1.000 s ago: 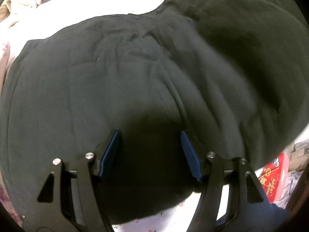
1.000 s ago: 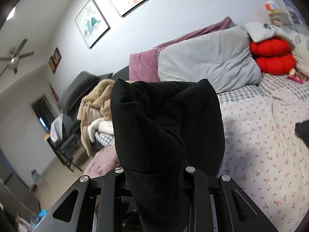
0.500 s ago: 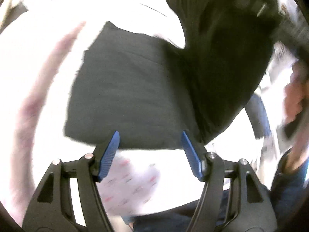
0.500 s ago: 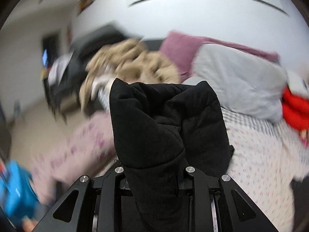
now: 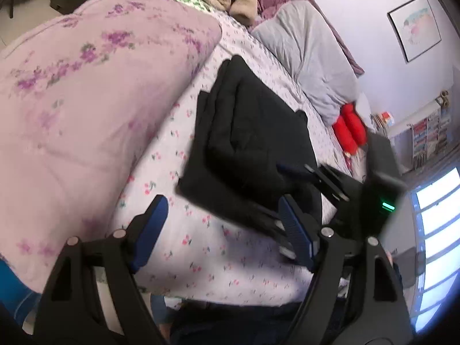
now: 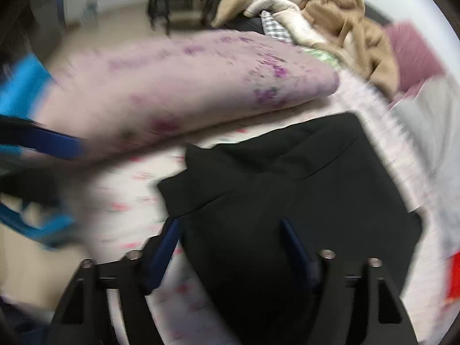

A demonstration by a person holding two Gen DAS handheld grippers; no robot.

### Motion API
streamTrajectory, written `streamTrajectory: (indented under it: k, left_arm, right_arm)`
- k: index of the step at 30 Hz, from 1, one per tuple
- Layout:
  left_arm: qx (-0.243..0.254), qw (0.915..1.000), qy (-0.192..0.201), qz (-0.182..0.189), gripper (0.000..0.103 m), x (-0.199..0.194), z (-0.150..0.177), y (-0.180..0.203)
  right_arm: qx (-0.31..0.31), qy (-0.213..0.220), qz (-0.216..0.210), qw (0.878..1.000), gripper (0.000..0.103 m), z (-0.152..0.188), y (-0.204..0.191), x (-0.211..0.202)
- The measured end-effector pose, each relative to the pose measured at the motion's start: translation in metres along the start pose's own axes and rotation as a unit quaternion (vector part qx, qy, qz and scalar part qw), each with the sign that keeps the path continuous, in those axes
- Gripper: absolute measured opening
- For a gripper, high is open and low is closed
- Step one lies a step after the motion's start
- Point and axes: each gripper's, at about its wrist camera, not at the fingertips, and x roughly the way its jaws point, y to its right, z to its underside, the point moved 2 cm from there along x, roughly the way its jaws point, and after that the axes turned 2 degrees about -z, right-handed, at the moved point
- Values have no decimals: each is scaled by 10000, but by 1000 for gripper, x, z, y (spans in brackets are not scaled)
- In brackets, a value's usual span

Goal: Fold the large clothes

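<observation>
Lying folded on the bed, the black garment sits at 12 o'clock from the left gripper, beside the floral quilt at 10 o'clock. A second ago the right gripper held a bunch of it up; now both grippers are wide apart and hold nothing, so this fold seems finished.

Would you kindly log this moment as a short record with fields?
garment: black garment, folded, lying on the floral sheet
left tongs: open, empty, over the sheet beside the garment
right tongs: open, low over the garment's near edge; contact unclear through blur
beside garment: pink quilt
head of bed: grey pillow, red cushions
</observation>
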Motion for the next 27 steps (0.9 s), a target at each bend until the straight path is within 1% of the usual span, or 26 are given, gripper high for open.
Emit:
streamTrajectory:
  k: [2, 3, 4, 6, 7, 8, 10, 11, 12, 13, 14, 15, 16, 17, 19, 21, 23, 25, 26, 27]
  left_arm:
    - [79, 10000, -27, -10, 79, 7, -8, 5]
    - [149, 9999, -46, -21, 79, 14, -16, 13]
    - [229, 9997, -67, -38, 79, 19, -22, 20]
    - [557, 9981, -83, -233, 80, 39, -35, 41]
    - [702, 9969, -94, -349, 80, 48, -41, 49]
    - [855, 9949, -146, -506, 80, 62, -49, 59]
    - [1007, 9915, -306, -761, 80, 87, -57, 71]
    - [1088, 9896, -394, -859, 80, 97, -59, 76]
    - [1210, 9869, -472, -961, 80, 109, -59, 81]
    - [1337, 9835, -543, -1088, 79, 118, -59, 83]
    - [1490, 9776, -645, -1339, 76, 131, -56, 85]
    - [1561, 9737, -716, -1495, 58, 139, -53, 84]
    - [1593, 9707, -812, -1603, 44, 147, -48, 82]
    - [1550, 9715, -784, -1611, 42, 150, -45, 79]
    - [1443, 9753, -513, -1591, 30, 141, -38, 75]
    - [1433, 9762, -292, -1601, 27, 125, -32, 76]
    - [1448, 9754, -140, -1657, 26, 108, -22, 75]
    - [1276, 9789, -98, -1593, 25, 96, -16, 69]
    - [1264, 9793, -77, -1578, 25, 93, -15, 66]
    - [1312, 9782, -73, -1606, 25, 95, -14, 62]
  right_arm:
    - [231, 206, -27, 9995, 75, 5, 11, -24]
    - [467, 349, -20, 9983, 75, 8, 20, -36]
    - [805, 478, -57, 9956, 75, 15, 36, -47]
    - [1549, 642, -77, 9858, 75, 27, 66, -60]
    - [2109, 713, -82, 9749, 75, 38, 87, -66]
    - [2455, 734, -113, 9666, 75, 47, 99, -67]
    - [3281, 701, -247, 9417, 75, 71, 126, -67]
    - [3697, 649, -325, 9263, 75, 86, 138, -64]
    - [3872, 605, -376, 9193, 75, 94, 144, -62]
    - [3958, 535, -389, 9160, 75, 103, 147, -58]
    - [3910, 486, -340, 9185, 72, 106, 146, -55]
    - [3768, 441, -250, 9249, 70, 107, 144, -52]
    - [3495, 365, -104, 9362, 68, 106, 137, -49]
    - [3318, 318, -14, 9428, 68, 103, 133, -47]
    - [2948, 149, 182, 9553, 68, 103, 121, -42]
    - [2698, 42, 175, 9627, 68, 101, 110, -36]
    - [2494, 22, -18, 9684, 68, 102, 98, -34]
    - [2284, -12, -282, 9732, 68, 98, 85, -29]
    - [2178, -59, -314, 9755, 68, 95, 78, -27]
    - [2092, -120, -212, 9776, 68, 92, 72, -25]
